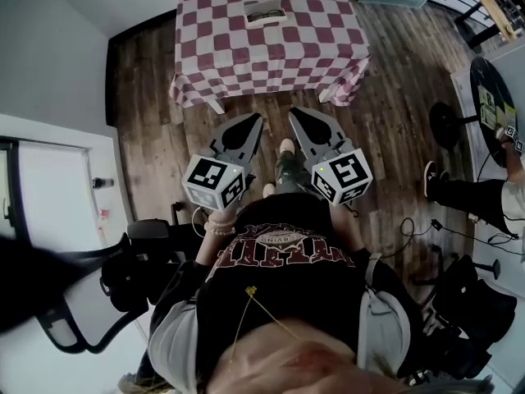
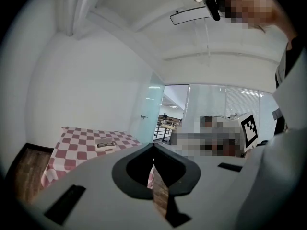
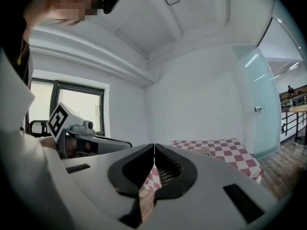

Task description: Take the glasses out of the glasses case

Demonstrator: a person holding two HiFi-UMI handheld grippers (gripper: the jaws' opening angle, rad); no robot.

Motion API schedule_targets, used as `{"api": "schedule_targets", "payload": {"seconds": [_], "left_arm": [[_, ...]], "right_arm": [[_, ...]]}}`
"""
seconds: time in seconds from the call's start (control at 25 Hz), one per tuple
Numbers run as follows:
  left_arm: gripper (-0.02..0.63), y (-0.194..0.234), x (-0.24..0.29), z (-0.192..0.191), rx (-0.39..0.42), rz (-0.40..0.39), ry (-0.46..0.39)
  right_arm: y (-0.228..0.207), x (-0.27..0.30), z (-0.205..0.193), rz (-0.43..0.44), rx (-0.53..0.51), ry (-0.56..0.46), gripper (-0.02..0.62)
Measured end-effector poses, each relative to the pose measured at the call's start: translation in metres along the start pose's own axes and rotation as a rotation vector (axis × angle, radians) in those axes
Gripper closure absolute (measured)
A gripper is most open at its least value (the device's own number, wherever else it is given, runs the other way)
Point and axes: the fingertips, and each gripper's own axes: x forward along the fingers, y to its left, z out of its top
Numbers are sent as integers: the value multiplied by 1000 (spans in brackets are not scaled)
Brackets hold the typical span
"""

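A pale open glasses case (image 1: 266,11) with dark glasses (image 1: 265,12) lying in it rests on the far middle of a table under a red-and-white checked cloth (image 1: 271,43). The left gripper view shows the same case (image 2: 105,145) small and far off. My left gripper (image 1: 253,122) and right gripper (image 1: 295,116) hang side by side over the wooden floor, well short of the table. Both are shut with jaws touching and nothing held. In its own view the right gripper (image 3: 154,150) points toward the table (image 3: 218,150).
Dark wooden floor (image 1: 394,113) lies between me and the table. An exercise machine (image 1: 90,277) stands at the left, a white ledge (image 1: 57,179) beside it. A seated person's legs (image 1: 467,195) and a round dark table (image 1: 492,97) are at the right. A glass door (image 2: 146,109) stands behind the table.
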Motion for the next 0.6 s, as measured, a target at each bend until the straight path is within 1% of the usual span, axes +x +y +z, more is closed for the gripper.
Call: {"api": "schedule_targets", "payload": {"seconds": [0.32, 0.6], "left_arm": [[607, 41, 24, 13, -12, 49, 4], [607, 68, 62, 39, 1, 67, 8]], "right_arm": [[-21, 50, 5, 63, -2, 14, 575], [-55, 88, 22, 110, 2, 3, 575]]}}
